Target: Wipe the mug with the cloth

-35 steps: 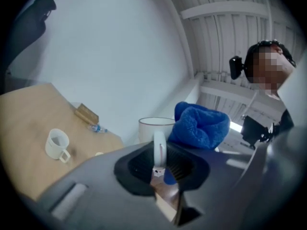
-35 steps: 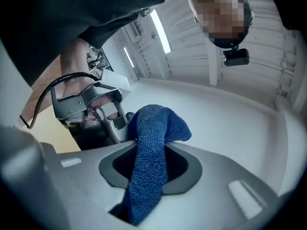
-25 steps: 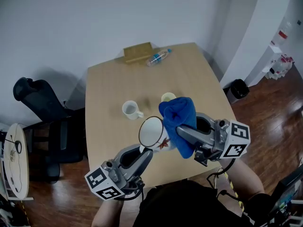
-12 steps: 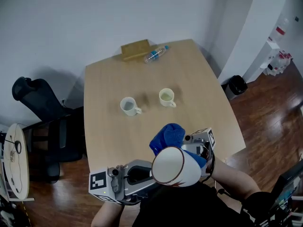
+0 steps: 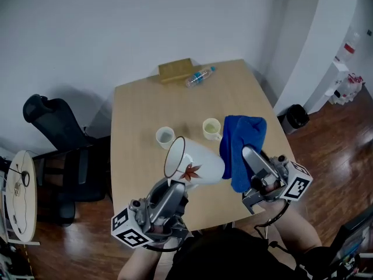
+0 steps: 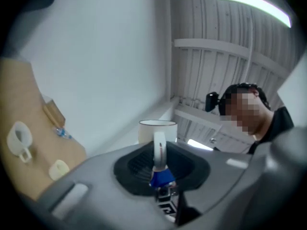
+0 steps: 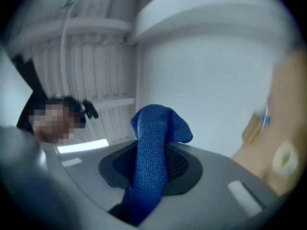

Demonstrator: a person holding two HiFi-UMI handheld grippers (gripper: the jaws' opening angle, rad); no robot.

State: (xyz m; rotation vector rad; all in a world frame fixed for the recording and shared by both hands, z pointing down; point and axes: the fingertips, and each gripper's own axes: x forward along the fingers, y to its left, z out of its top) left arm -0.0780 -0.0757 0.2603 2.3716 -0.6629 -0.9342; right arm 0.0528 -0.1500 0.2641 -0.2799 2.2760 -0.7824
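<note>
A large white mug (image 5: 192,163) with a red leaf print hangs above the table's (image 5: 140,107) near half, tilted with its mouth to the upper left. My left gripper (image 5: 173,186) is shut on its handle from below. In the left gripper view the thin handle (image 6: 159,150) stands pinched between the jaws, with the mug's body (image 6: 157,130) above it. My right gripper (image 5: 252,157) is shut on a blue cloth (image 5: 240,140), which hangs right beside the mug's bottom end. In the right gripper view the cloth (image 7: 153,145) rises out of the jaws in a thick fold.
Two small mugs, one white (image 5: 165,136) and one pale yellow (image 5: 211,128), stand mid-table. A plastic bottle (image 5: 200,76) and a wooden box (image 5: 176,69) lie at the far edge. A black chair (image 5: 55,127) stands left of the table, a black bin (image 5: 295,117) to its right.
The mug was low near my body with its mouth towards the camera; it now sits higher, tilted to the upper left. The cloth has moved from behind the mug to its right side.
</note>
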